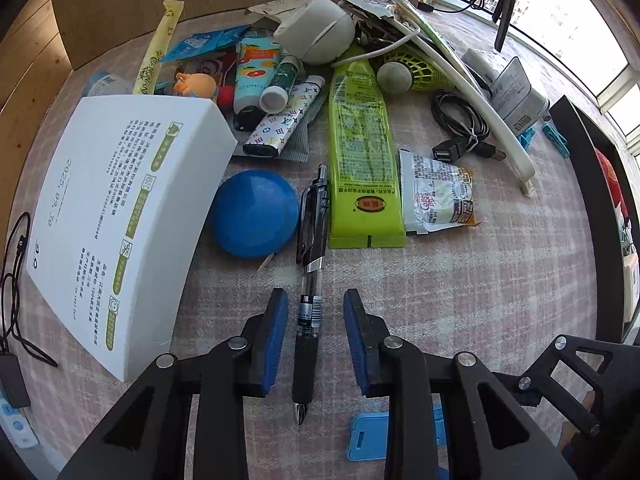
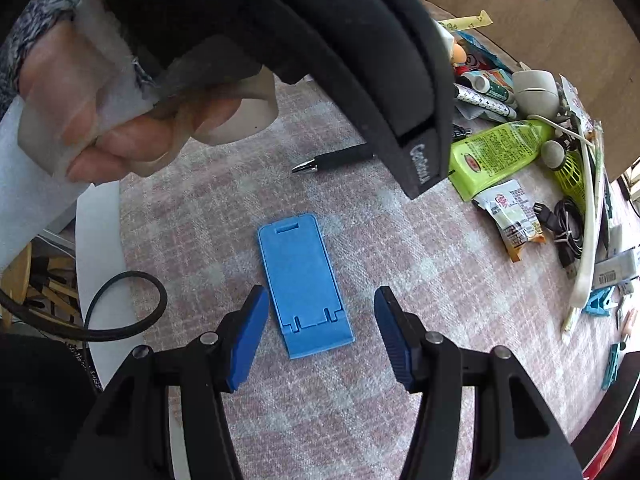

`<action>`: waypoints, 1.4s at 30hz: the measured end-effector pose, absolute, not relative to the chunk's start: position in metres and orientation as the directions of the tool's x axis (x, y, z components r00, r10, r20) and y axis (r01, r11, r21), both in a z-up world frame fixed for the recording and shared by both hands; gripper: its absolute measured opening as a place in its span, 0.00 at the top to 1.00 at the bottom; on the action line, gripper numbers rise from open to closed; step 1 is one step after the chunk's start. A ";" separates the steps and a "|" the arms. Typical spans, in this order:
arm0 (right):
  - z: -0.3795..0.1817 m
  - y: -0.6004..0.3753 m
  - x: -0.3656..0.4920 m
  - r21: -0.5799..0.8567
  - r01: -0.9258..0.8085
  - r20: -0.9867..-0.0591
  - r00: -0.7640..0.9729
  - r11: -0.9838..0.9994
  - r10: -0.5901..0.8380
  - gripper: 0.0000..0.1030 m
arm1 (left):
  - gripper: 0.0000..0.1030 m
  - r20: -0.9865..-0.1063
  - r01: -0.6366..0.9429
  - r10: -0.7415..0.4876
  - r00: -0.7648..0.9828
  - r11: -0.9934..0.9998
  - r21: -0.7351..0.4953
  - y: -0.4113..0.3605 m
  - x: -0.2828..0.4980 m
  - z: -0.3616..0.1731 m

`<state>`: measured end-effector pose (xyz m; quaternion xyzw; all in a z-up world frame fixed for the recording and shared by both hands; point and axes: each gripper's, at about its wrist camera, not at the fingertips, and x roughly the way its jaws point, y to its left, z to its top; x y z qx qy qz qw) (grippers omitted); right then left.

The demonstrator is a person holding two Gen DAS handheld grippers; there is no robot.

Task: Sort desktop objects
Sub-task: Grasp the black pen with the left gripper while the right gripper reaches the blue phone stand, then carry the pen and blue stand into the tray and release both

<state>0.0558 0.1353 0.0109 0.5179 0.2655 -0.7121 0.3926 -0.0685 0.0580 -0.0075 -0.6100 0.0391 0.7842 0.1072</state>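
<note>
Left gripper (image 1: 316, 336) straddles black pen (image 1: 310, 280), pads apart, not touching barrel. Right gripper (image 2: 320, 336) spread wide, blue phone stand (image 2: 304, 284) flat between fingers, untouched.

A black gel pen (image 1: 308, 280) lies flat between the left gripper (image 1: 315, 340) fingers, tip toward the camera, touching neither pad. A blue plastic phone stand (image 2: 306, 286), folded flat, lies between the right gripper (image 2: 320, 338) fingers, untouched.

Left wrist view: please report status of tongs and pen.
Left tongs open, astride black pen, pads clear. Right tongs open over blue phone stand. Nothing blocks.
</note>
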 end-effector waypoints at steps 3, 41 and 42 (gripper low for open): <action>0.010 0.135 0.057 0.007 0.845 -0.941 -0.175 -0.535 -0.290 0.50 | 0.84 -0.963 -0.213 0.124 -0.240 -0.974 -0.072 0.058 -0.070 -0.008; 0.089 0.371 0.024 0.148 0.228 -0.841 -0.483 -0.962 -0.243 0.66 | 0.90 -0.903 -0.270 0.271 -0.334 -0.945 -0.183 0.141 -0.010 0.049; 0.091 0.382 0.025 0.145 0.198 -0.837 -0.498 -0.969 -0.227 0.66 | 0.90 -0.899 -0.292 0.283 -0.334 -0.938 -0.187 0.154 -0.016 0.051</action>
